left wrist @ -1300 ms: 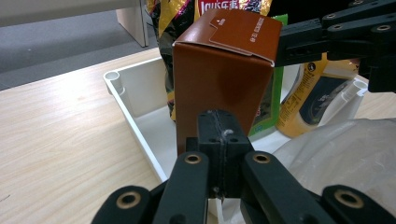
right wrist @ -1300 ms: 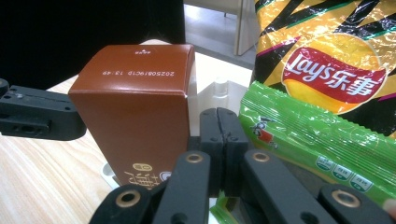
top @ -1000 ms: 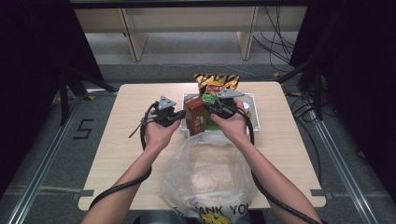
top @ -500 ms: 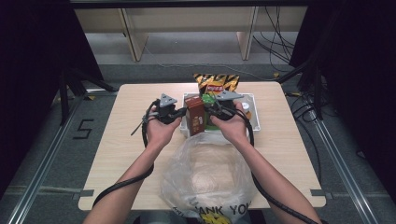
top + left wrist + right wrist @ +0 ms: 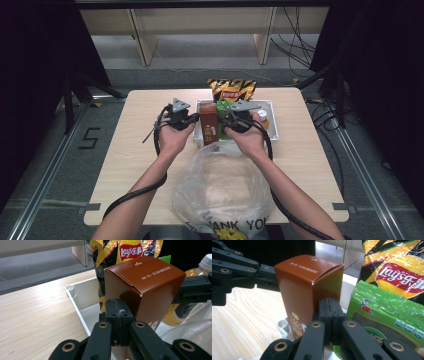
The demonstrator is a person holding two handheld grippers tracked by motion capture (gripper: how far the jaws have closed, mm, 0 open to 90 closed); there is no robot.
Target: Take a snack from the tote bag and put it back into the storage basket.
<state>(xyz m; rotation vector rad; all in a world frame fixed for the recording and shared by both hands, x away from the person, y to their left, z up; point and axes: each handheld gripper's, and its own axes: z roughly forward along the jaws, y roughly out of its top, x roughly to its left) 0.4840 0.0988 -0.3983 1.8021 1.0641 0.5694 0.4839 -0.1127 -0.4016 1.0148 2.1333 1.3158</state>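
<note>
A brown carton (image 5: 208, 123) stands upright at the left end of the white tray (image 5: 270, 131). My left gripper (image 5: 195, 119) is shut, nothing in its jaws, its tip against the carton's left side. My right gripper (image 5: 223, 120) is shut too, its tip at the carton's right side. In the left gripper view the closed jaws (image 5: 117, 308) meet the carton (image 5: 145, 282), and the right gripper (image 5: 193, 288) reaches it from the far side. The right gripper view has its shut jaws (image 5: 331, 307) by the carton (image 5: 307, 285), with the left gripper (image 5: 263, 275) across from it.
Behind the carton a yellow-black Lay's bag (image 5: 231, 90) leans at the tray's far edge. A green snack packet (image 5: 387, 315) and an orange drink bottle (image 5: 192, 277) lie in the tray. A clear plastic bag (image 5: 220, 192) sits open on the table near the front edge.
</note>
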